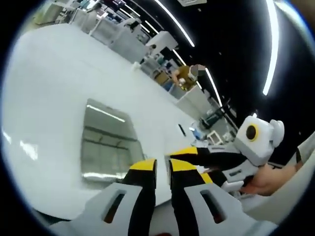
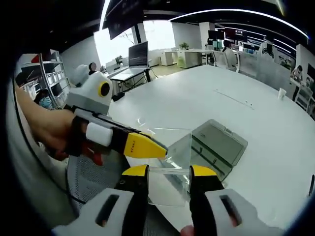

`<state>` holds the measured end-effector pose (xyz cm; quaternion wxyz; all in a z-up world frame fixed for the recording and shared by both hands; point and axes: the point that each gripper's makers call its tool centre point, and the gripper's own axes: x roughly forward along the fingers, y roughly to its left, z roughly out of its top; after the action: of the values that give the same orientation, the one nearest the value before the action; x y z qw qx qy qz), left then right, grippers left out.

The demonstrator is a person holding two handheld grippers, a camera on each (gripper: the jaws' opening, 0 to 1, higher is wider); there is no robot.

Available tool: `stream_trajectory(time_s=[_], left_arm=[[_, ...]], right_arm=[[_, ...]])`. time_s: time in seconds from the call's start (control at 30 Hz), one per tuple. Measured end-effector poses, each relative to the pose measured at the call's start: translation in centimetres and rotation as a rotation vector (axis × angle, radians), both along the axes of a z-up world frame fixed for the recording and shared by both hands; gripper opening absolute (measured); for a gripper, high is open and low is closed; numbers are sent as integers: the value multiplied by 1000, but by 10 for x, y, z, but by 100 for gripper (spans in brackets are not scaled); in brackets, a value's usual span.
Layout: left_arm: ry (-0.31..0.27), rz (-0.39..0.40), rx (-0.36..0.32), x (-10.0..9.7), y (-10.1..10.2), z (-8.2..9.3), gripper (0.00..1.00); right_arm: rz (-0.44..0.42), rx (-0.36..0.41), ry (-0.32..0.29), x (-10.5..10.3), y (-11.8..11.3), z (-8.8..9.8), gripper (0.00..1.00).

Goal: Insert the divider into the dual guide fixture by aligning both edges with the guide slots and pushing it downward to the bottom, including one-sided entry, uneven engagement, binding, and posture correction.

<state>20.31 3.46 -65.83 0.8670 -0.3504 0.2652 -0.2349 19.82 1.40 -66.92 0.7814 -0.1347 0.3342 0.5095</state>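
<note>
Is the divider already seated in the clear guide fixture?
No. In the right gripper view the divider is held above the table, apart from the fixture.

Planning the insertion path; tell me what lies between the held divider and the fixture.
Bare white table between the clear divider and the fixture, in the right gripper view.

Left gripper: bottom centre of the frame, two black jaws with yellow tips, close together with a narrow gap; whether anything sits between them cannot be told.
Right gripper: lower right, reaching in from the right, yellow-tipped black jaws pointing left, tips just beside the left gripper's right jaw.
Hand: lower right, gripping the right gripper's white body.
Fixture: clear box, centre-left, lying on the table above the left jaws.
Table: white, across the left and centre.
Desks: upper centre, far background.
Person: upper right of centre, far off.
</note>
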Motion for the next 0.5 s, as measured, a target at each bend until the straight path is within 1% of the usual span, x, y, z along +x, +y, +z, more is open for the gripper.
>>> stream_trajectory(time_s=[0.17,0.4,0.5], left_arm=[[3,-1,-24,0,-3,3,0],[9,-9,-49,-1,-6,4,0],[-1,-15,-53,-1,-6,5,0]], right_arm=[[-3,3,2,1,1,0,28],[-7,1,6,1,-1,-1,28],[-6,1,-4,2,-1,0,28]])
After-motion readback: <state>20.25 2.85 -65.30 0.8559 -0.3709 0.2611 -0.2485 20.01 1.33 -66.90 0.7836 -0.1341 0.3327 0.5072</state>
